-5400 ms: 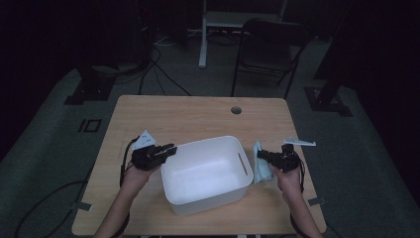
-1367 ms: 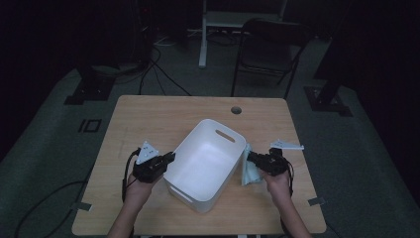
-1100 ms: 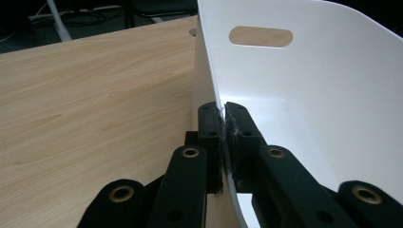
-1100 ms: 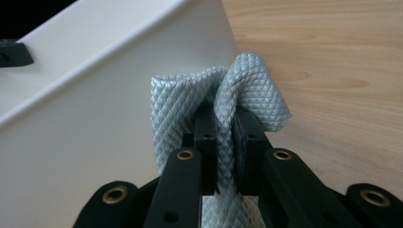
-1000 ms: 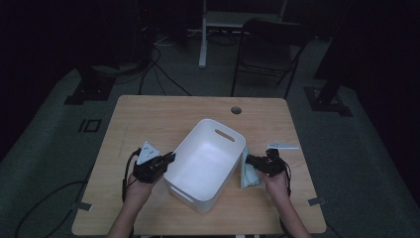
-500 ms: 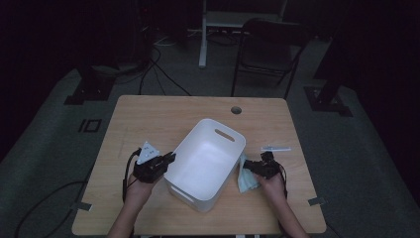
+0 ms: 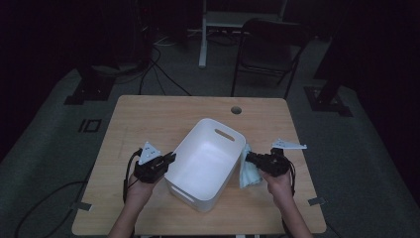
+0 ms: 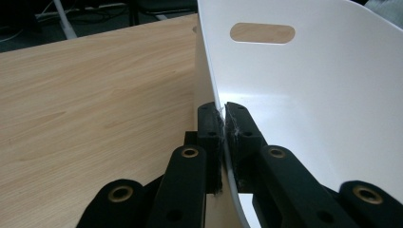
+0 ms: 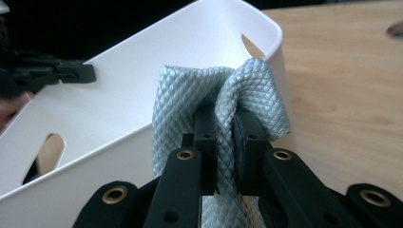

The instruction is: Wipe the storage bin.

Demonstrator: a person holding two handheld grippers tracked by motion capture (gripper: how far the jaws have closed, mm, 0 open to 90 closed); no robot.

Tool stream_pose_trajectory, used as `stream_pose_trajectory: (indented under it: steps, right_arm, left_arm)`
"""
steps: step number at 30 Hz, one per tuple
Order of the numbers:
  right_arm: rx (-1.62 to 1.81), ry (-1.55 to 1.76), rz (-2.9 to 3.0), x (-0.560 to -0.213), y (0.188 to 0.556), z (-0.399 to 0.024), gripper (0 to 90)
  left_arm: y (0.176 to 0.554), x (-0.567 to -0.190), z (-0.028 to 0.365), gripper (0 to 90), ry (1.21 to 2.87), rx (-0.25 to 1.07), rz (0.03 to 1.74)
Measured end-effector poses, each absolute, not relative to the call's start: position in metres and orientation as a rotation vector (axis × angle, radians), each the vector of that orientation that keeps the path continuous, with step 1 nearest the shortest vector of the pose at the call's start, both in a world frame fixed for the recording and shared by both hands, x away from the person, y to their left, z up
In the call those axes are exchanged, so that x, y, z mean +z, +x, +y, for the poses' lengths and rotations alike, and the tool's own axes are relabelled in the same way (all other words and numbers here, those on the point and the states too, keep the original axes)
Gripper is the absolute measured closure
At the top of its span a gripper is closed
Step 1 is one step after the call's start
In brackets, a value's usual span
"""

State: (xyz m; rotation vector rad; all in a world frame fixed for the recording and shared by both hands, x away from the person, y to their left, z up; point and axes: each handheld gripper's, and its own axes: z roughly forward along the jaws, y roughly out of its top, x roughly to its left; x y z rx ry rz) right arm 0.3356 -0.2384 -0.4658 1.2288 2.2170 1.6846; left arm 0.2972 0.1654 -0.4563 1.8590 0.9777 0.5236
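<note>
Soft, light cloth (image 9: pixel 228 95), quilted texture, floppy, so probably bunches and drapes instead of holding shape. Best grabbed by a fold near the top, exactly where it's pinched now. Hanging just outside the white tub (image 7: pixel 205 163), right beside its rim, above the table (image 7: pixel 148 119). Right gripper (image 9: pixel 225 137) clamped narrow on that fold. Left gripper (image 8: pixel 223 133) pinched tight on the tub's thin plastic wall, steadying it. Tub likely stiff but a bit slick.
</note>
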Motion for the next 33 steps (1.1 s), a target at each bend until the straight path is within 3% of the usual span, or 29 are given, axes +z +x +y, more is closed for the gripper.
stream_pose_trajectory:
  steps: [33]
  right_arm:
    - [1.610, 1.289, 2.199, -0.490, 0.343, -0.234, 80.2]
  left_arm:
    - [0.296, -0.457, 0.164, 84.7, 1.863, 0.526, 0.965]
